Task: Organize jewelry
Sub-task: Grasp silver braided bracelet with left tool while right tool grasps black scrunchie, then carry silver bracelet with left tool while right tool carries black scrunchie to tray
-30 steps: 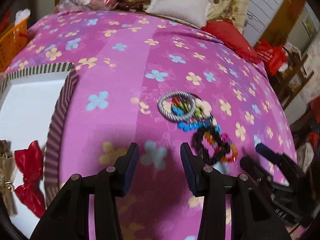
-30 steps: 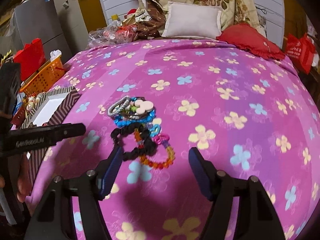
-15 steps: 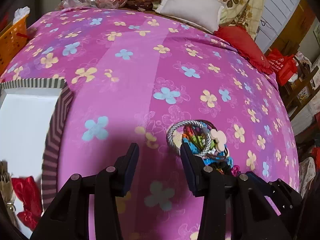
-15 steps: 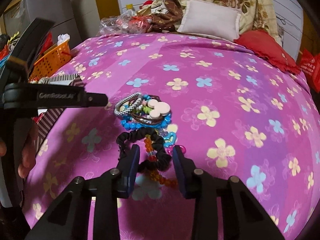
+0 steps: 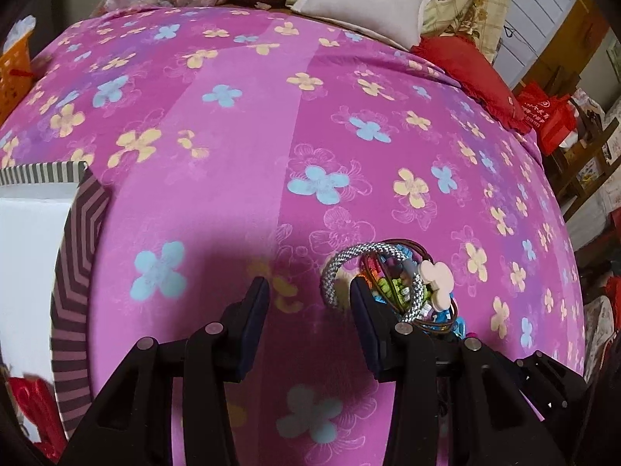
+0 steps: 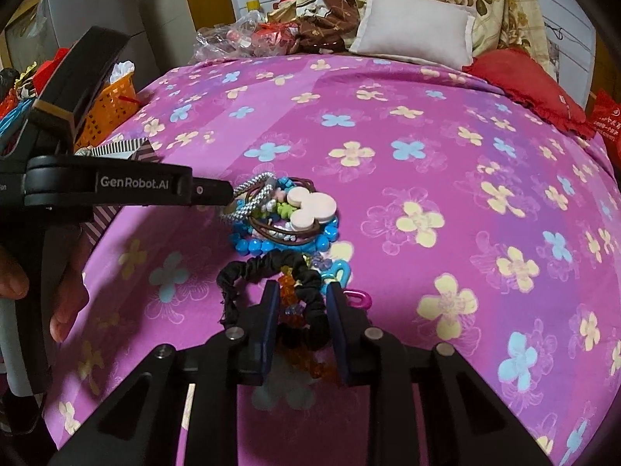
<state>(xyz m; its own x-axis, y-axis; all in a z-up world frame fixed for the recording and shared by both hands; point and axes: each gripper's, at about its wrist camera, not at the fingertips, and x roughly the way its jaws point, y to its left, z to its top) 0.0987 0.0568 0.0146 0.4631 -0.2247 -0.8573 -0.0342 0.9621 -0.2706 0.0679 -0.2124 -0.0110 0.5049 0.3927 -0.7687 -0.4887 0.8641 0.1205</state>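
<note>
A heap of jewelry lies on the pink flowered bedspread (image 5: 310, 116): a silver braided bangle (image 5: 333, 268), a white flower charm (image 6: 312, 206), blue beads (image 6: 252, 246), a black scrunchie (image 6: 271, 268) and an orange bead bracelet (image 6: 289, 295). My left gripper (image 5: 308, 310) is open, low over the bed, its right finger (image 5: 365, 310) touching the silver bangle's left side. My right gripper (image 6: 300, 314) has closed around the black scrunchie and orange beads. A striped box (image 5: 73, 272) with a white inside sits at the left.
An orange basket (image 6: 110, 103) stands at the bed's left edge. A white pillow (image 6: 415, 31) and a red cushion (image 6: 528, 85) lie at the far end, with bags of clutter (image 6: 248, 39) beside them. A red bow (image 5: 35, 411) lies by the box.
My left gripper has moved forward and right up to the silver bangle. My right gripper has advanced onto the heap and narrowed its fingers around the black scrunchie.
</note>
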